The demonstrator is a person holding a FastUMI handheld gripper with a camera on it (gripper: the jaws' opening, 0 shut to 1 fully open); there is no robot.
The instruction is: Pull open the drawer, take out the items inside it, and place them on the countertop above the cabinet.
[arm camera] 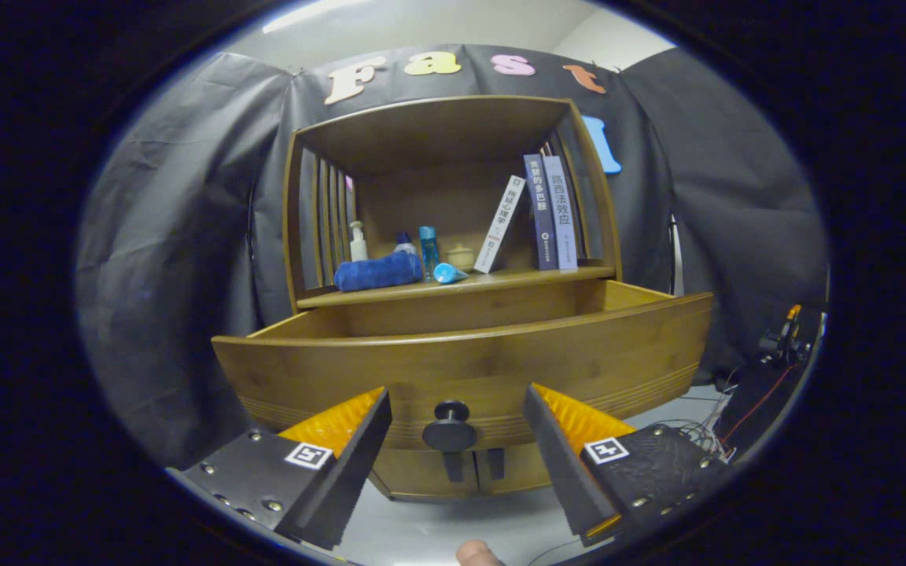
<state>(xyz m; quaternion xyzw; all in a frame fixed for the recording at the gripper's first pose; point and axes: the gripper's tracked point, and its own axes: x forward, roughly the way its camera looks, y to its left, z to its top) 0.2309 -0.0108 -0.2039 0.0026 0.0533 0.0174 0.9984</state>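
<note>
Drawer (pixel 461 358) stood pulled open.
Gripper (pixel 457 428) fingers were spread wide, flanking the black knob (pixel 450 429) without touching it.

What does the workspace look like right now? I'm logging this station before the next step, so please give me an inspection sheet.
Surface: countertop above the drawer, wooden, already carrying things.
Job's things: drawer pulled out; its inside is hidden behind its front. Black knob sits between the fingers, untouched.
Clutter: on the countertop, a rolled blue towel, a white pump bottle, a blue bottle, a blue tube lying down, a small jar, one leaning book and two upright books.
Grippers: tool open, fingers either side of the knob, apart from it.
Cables: loose wires on the floor beside the cabinet.
Surroundings: black cloth wall behind; a fingertip below the tool.
</note>
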